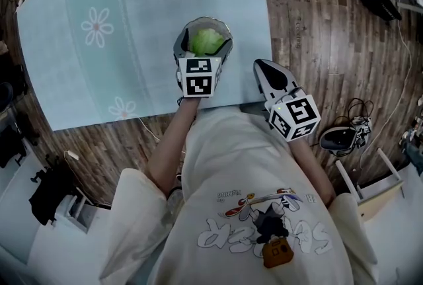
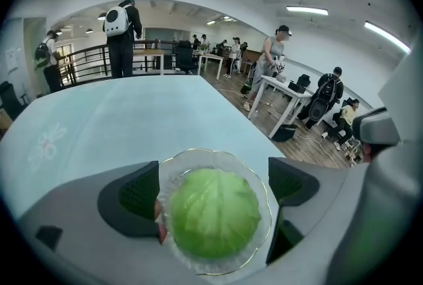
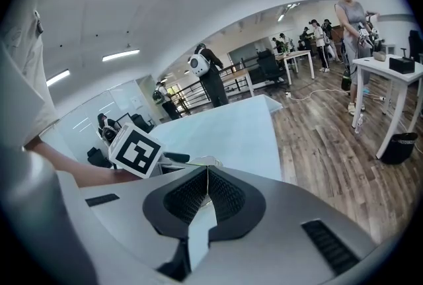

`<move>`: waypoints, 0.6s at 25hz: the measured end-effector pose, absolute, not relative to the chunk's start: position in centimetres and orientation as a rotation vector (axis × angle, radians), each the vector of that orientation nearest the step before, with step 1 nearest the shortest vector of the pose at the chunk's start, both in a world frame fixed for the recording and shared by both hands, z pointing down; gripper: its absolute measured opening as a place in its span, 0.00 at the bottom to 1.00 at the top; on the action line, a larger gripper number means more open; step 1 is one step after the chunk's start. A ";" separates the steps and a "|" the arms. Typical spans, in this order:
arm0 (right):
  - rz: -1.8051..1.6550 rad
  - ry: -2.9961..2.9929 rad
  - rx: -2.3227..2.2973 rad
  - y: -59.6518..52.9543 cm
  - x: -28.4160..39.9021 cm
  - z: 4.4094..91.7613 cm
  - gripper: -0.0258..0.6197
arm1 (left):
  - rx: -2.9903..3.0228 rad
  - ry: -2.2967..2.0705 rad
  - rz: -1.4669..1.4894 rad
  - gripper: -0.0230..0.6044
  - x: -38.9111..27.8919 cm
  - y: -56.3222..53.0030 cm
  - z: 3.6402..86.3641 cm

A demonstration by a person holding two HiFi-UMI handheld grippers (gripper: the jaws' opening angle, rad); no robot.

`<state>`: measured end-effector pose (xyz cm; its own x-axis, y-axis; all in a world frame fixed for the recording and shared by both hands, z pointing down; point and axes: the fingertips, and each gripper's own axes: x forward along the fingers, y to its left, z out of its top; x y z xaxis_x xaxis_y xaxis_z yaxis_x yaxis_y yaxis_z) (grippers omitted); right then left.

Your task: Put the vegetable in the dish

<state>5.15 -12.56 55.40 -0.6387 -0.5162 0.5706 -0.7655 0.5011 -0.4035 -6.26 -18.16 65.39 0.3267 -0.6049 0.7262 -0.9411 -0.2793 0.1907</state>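
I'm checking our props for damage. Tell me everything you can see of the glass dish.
The glass dish is a small, round, clear bowl with a scalloped rim edged in gold. It stands upright on the pale blue tablecloth, near its front edge, and a green cabbage fills most of it. The open jaws of the left gripper flank it. Whether a pad touches the rim is unclear. No cracks show.

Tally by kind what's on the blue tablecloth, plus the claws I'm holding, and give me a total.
Green cabbage: 1, lying in the dish
Glass dish: 1
Claws: 2, the left claw open on either side of the dish, the right claw shut and empty
Total: 4
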 end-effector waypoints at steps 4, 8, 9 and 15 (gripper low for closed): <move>0.862 -2.395 1.056 -12.2 4.8 54.8 0.07 | 2.037 -1.356 0.677 0.78 -6.5 -17.6 63.2; 0.808 -2.427 1.034 -11.7 3.8 53.9 0.07 | 2.112 -1.314 0.653 0.61 -6.4 -15.8 61.2; 0.804 -2.432 1.035 -11.6 3.7 53.6 0.07 | 2.128 -1.303 0.662 0.60 -6.4 -15.2 60.7; 0.746 -2.484 1.016 -10.9 2.7 51.9 0.07 | 2.187 -1.312 0.629 0.27 -7.2 -12.3 56.3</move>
